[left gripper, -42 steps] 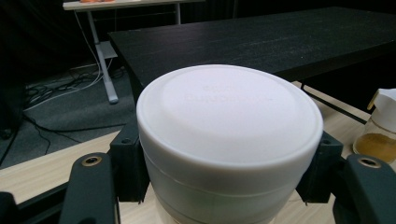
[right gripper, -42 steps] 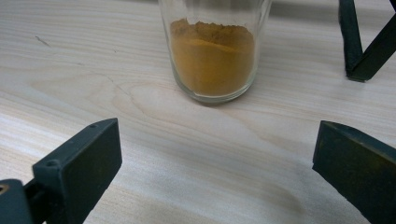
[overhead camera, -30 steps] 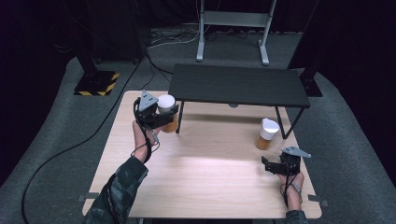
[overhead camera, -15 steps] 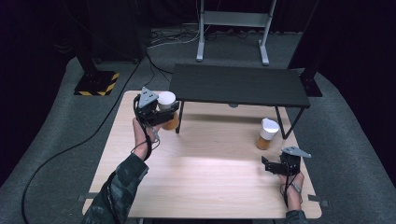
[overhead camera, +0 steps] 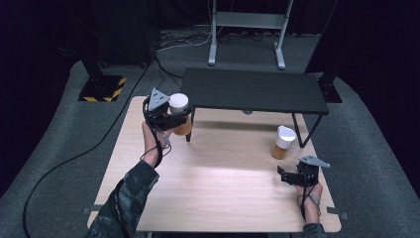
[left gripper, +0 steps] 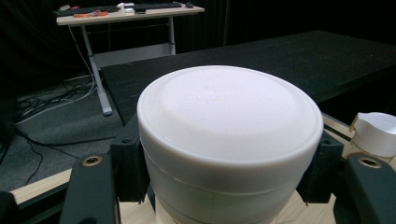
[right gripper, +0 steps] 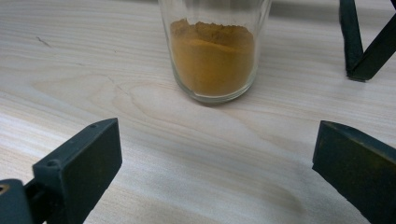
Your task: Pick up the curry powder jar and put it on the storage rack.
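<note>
Left claw [overhead camera: 174, 118], unlabelled jar [left gripper: 229, 140] slightly shifted

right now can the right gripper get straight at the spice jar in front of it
Probably yes. The right gripper sits open on the wooden table, its jaws spread wide and aimed at the spice jar. Bare tabletop lies between them, and the black shelf leg stands off to one side.

- Left tongs [overhead camera: 173, 118], at about ten o'clock on the tabletop [overhead camera: 218, 193], are clamped on a white-lidded jar [overhead camera: 180, 115] of orange powder, beside the black shelf [overhead camera: 253, 90]
- Right tongs [overhead camera: 283, 174], at four o'clock, stand with jaws apart
- A second jar [overhead camera: 283, 142] stands upright just beyond them, untouched
</note>
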### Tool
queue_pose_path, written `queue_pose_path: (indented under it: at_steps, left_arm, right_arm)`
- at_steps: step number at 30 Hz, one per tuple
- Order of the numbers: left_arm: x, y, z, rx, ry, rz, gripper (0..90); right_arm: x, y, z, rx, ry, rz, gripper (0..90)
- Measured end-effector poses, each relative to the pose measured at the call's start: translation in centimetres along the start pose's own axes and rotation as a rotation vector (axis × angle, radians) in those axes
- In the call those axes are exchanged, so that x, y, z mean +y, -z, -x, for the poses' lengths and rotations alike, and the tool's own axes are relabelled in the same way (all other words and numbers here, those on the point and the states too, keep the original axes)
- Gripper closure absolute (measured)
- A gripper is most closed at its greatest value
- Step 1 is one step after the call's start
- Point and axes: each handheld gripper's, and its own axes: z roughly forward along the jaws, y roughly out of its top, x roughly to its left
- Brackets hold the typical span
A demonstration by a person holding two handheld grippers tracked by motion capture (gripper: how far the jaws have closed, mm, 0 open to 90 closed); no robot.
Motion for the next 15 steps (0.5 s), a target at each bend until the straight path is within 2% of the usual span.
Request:
queue_pose_path:
  at_steps: [10, 15]
  left_arm:
    - [0.78, -0.13, 0.27, -0.004, -0.006, 0.001, 33.4]
    - [1.0, -0.13, 0.25, 0.002, 0.005, 0.008, 33.4]
  right_arm:
    - [0.01, -0.01, 0.02, 0.001, 0.0, -0.001, 0.3]
    - [0.02, -0.01, 0.02, 0.002, 0.0, -0.001, 0.3]
